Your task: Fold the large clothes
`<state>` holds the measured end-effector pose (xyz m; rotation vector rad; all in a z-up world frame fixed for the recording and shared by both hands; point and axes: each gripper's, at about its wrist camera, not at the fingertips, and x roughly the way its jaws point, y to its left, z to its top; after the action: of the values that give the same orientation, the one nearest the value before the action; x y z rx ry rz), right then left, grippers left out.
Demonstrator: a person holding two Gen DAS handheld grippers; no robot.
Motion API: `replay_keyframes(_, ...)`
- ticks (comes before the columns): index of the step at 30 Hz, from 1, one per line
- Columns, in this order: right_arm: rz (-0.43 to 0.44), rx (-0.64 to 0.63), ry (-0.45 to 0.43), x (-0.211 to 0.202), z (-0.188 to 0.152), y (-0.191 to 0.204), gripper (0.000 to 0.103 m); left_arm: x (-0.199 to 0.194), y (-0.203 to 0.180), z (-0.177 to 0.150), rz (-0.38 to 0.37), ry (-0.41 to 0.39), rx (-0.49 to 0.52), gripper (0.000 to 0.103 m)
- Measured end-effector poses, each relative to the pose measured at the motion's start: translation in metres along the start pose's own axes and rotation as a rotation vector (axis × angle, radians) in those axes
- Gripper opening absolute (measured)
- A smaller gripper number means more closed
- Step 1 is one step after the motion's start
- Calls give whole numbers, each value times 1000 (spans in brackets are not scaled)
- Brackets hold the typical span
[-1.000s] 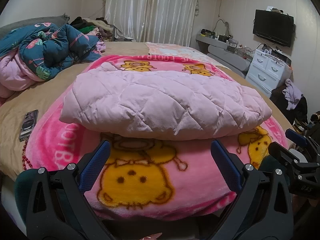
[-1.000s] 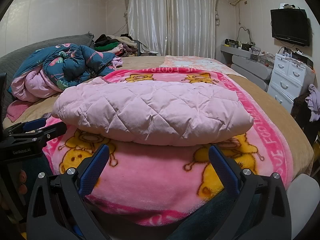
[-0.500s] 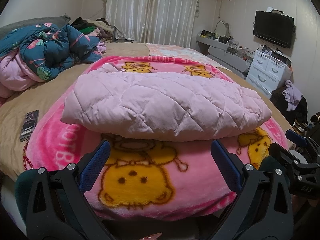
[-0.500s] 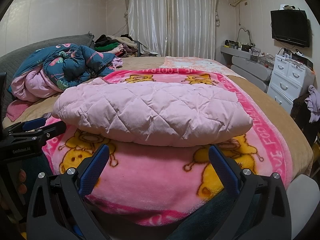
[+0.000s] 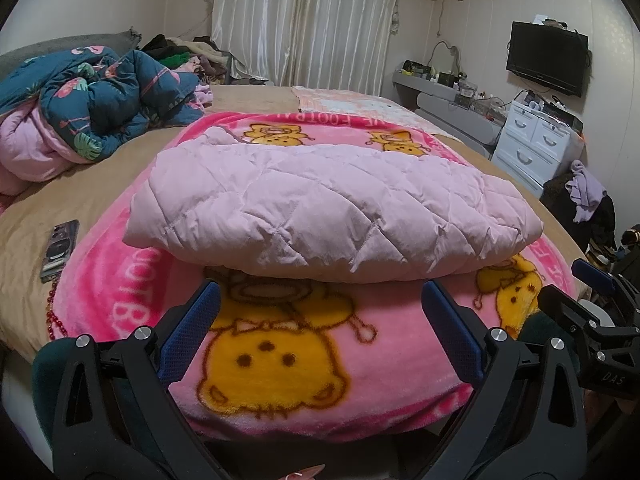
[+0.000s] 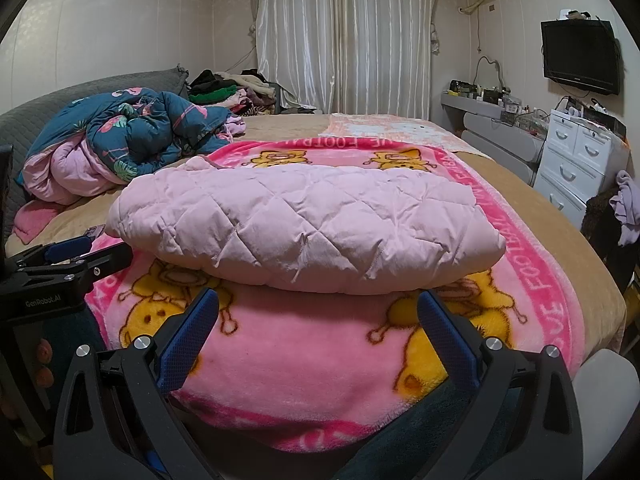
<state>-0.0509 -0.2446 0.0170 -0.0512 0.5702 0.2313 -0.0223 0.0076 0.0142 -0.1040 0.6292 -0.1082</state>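
Both grippers, left (image 5: 320,320) and right (image 6: 318,320), spread wide, empty, short of folded jacket (image 5: 332,212) mid-blanket (image 5: 280,364); near edge clear; phone (image 5: 60,250) left, duvet (image 5: 100,108) beyond

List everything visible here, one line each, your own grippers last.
quilted jacket: one, pale pink, folded on the blanket
blanket: one, pink with yellow cartoon figures, spread on the bed
bed: one, tan cover
duvet: one, dark blue floral with pink lining, bunched far left
phone: one, dark, left bed edge
bead string: one, red, near the phone
curtains: white, far wall
television: one, black, right wall
drawers: white, right side
left gripper: open, empty, short of the jacket
right gripper: open, empty, short of the jacket
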Motion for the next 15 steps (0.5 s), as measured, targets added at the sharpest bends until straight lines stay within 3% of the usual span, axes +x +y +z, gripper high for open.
replay_keyframes(15,-1,1,-1,0,-1,0,99,0,0,-1,-5,0,1,94)
